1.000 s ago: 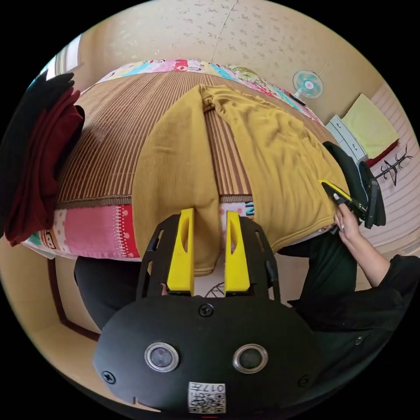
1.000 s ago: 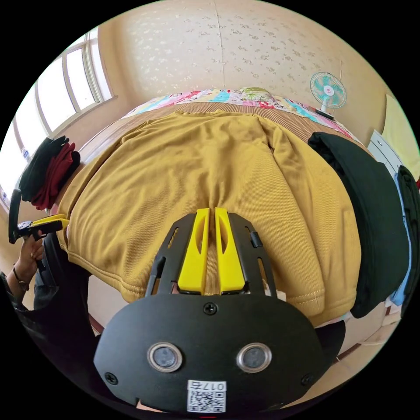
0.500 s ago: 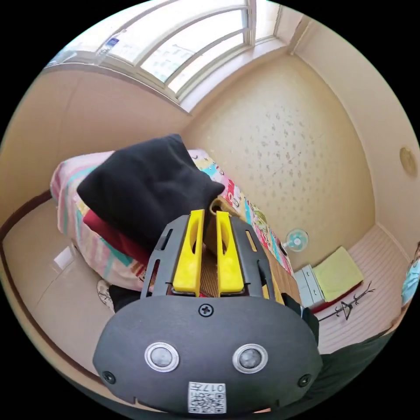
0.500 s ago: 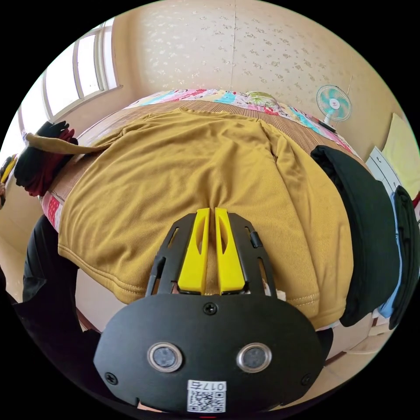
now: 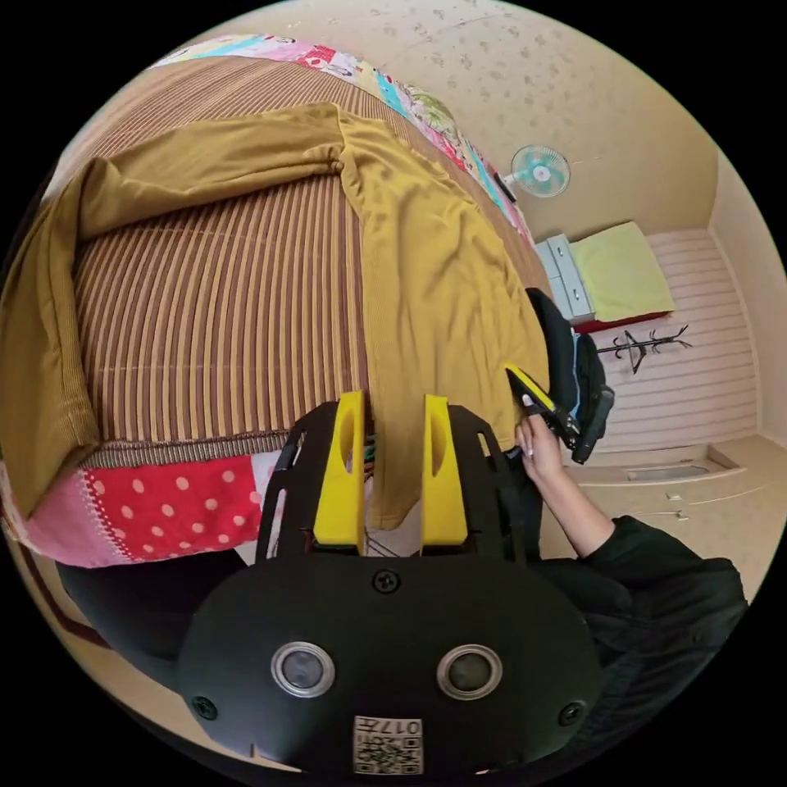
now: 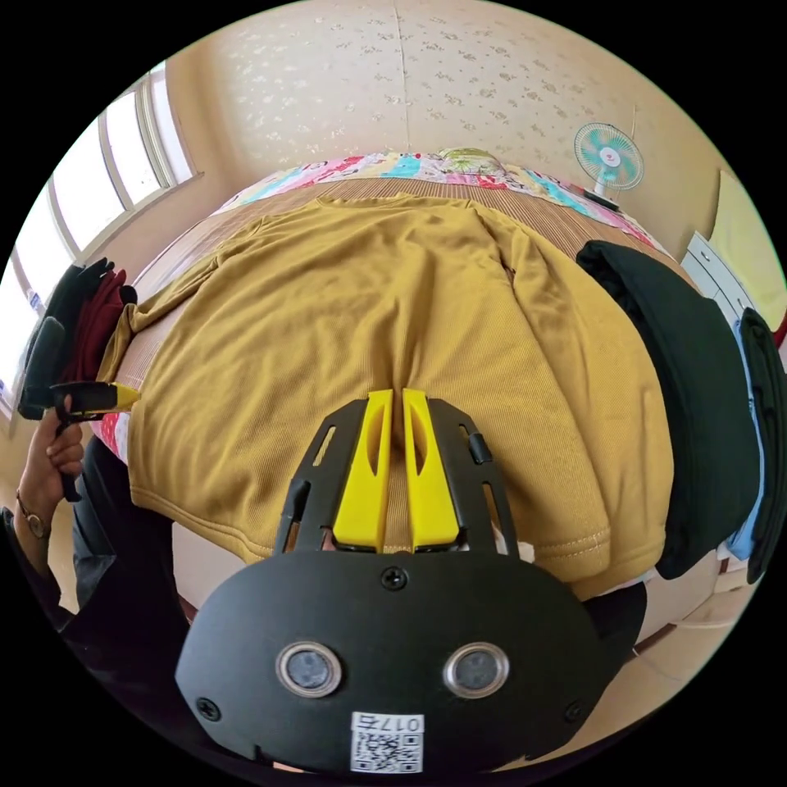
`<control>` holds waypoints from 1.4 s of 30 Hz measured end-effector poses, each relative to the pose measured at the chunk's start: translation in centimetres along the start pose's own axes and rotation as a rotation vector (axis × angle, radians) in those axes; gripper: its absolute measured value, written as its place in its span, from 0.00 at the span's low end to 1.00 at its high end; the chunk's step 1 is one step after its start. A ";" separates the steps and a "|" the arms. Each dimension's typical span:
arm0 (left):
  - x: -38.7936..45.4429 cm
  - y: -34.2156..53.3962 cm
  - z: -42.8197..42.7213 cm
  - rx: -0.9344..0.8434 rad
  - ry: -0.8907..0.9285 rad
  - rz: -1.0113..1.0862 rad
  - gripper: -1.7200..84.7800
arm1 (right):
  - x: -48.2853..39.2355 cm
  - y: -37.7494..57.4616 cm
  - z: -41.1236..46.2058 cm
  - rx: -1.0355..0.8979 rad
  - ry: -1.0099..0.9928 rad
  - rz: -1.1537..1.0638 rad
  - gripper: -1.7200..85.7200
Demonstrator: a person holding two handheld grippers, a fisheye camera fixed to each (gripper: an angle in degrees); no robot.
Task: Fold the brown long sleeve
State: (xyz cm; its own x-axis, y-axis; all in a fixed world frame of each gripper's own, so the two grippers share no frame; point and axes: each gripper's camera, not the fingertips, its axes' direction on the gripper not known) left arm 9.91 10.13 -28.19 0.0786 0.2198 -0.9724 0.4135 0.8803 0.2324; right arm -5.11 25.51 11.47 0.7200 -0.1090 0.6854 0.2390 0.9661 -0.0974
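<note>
Right now the brown long sleeve (image 6: 393, 328) lies spread flat on the striped mat (image 5: 221, 303) that covers the bed, its hem hanging over the near edge. In the right gripper view, the right gripper (image 6: 394, 402) has its yellow jaws almost together, pinching a small ridge of the shirt's fabric near the hem. The same gripper appears at the right of the left gripper view (image 5: 529, 389), held in a hand (image 5: 537, 447) against the shirt's near right edge.

The left gripper (image 5: 392, 410) has its jaws set well apart; the near left corner of the hem hangs between them, but I cannot tell whether either jaw touches the cloth. In the right gripper view the left gripper (image 6: 111, 398) sits just beside the shirt's near left corner.

One sleeve (image 5: 172, 164) stretches left across the mat and drops over the bed's left side. A black folded garment (image 6: 689, 385) lies on the right of the bed, and dark red and black clothes (image 6: 82, 320) are stacked at the far left. A small fan (image 6: 607, 156) stands by the far wall.
</note>
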 end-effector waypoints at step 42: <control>-16.4 20.5 -52.6 0.473 1.121 -0.324 0.12 | 19.0 -17.0 -49.8 0.201 0.345 0.042 0.06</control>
State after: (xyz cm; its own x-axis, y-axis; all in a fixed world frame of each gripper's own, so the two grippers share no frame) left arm -30.60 46.64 -6.33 -0.8032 0.4619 -0.3762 0.5717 0.7751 -0.2690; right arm 36.96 -4.63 -9.73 0.9111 -0.1074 0.3980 0.0968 0.9942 0.0467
